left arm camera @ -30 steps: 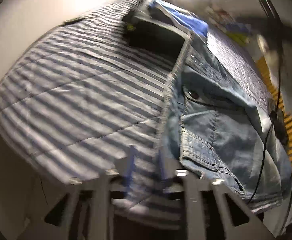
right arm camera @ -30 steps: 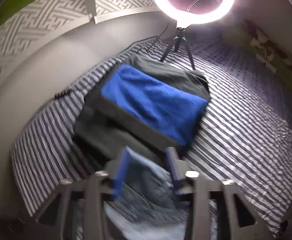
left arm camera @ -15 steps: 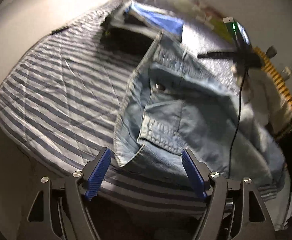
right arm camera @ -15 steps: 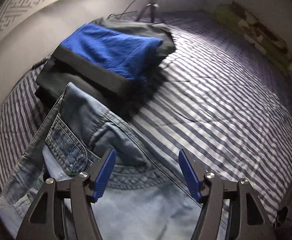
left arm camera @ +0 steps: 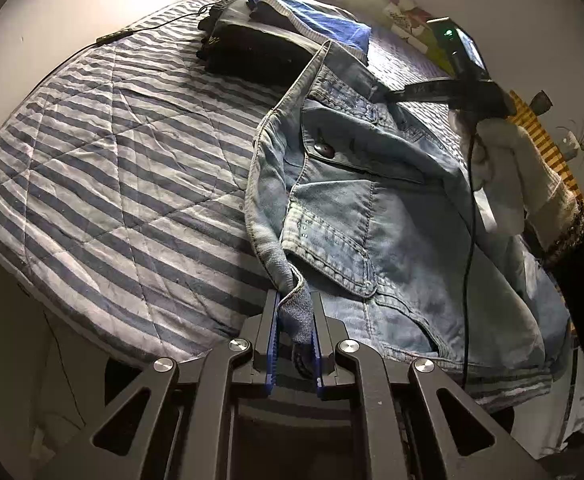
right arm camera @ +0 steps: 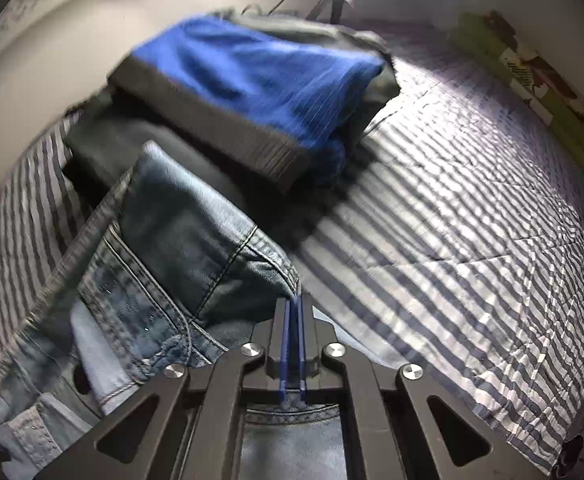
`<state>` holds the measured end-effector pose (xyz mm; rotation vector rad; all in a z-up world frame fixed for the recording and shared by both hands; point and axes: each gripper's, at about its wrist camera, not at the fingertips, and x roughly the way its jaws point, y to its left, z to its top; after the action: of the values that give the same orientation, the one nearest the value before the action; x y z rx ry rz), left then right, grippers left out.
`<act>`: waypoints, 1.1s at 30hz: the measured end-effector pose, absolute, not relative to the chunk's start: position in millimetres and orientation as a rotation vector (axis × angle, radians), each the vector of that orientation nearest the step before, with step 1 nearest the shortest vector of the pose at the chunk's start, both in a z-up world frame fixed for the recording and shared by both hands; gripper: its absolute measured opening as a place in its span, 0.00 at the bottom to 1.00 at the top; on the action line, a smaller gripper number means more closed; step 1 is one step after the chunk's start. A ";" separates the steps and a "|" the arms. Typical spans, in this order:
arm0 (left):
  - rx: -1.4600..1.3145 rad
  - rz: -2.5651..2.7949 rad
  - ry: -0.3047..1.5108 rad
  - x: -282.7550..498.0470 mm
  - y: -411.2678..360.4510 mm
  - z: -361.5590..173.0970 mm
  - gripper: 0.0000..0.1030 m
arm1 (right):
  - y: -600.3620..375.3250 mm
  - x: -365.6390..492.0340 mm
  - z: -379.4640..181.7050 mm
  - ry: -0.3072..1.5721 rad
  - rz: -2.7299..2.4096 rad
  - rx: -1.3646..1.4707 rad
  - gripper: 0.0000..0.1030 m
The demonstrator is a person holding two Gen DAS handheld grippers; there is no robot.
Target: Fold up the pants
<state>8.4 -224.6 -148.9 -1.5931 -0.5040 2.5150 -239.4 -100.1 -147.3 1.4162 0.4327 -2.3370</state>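
Two tools gripping one pair of light blue denim pants (left arm camera: 375,208), lying spread across a striped bed quilt (left arm camera: 104,168). Left tool (left arm camera: 295,320) pinching shut on a bunched, upturned edge of the pants near the waistband, blue pads pressing a wad of denim between them with only the cloth's thickness keeping them apart. Right tool (right arm camera: 292,320) clamping almost fully closed on a thin fold of the same pants (right arm camera: 180,248), pads nearly touching, a sliver of fabric showing between them and more denim passing beneath the tool frame. Pants resting toward the near edge of the bed, waistband end reaching up to and touching a dark folded garment (left arm camera: 252,52); pocket flap, stitched seams and a dark button (left arm camera: 324,150) showing face up in the left wrist view. Sitting just beyond the pants, a stack of folded clothes: a blue ribbed-hem garment (right arm camera: 260,76) lying on top of dark ones. Striped quilt (right arm camera: 471,208) stretching bare to the right of the stack in the right wrist view. Seen from the left wrist camera, a white-sleeved arm (left arm camera: 507,176) holding the right tool's handle over the far side of the pants, a black cable (left arm camera: 469,240) hanging down across the denim. Bright light glaring at the far end of the bed.
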 end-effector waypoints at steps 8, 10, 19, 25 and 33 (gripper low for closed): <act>-1.436 2.555 -0.562 19.8 -247.6 -114.6 0.13 | -104.6 -222.7 -61.2 0.377 -2.458 1.205 0.02; -1.411 2.575 -0.574 22.1 -257.0 -108.5 0.13 | -114.5 -226.3 -38.8 0.400 -2.488 1.135 0.02; -1.427 2.758 -0.676 27.0 -333.6 -113.1 0.14 | -223.5 -257.3 -9.9 0.503 -2.484 0.948 0.01; -1.589 2.853 -0.585 23.4 -359.6 -129.8 0.28 | -270.3 -275.2 -75.5 0.699 -2.364 1.130 0.07; -1.431 2.796 -0.322 5.1 -296.6 -84.6 0.28 | -135.8 -224.1 -3.1 0.435 -2.422 1.106 0.21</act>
<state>5.1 -296.6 -84.6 -1.4310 -0.3225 2.7961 -224.1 -135.8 -3.1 1.1057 0.4354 -2.4221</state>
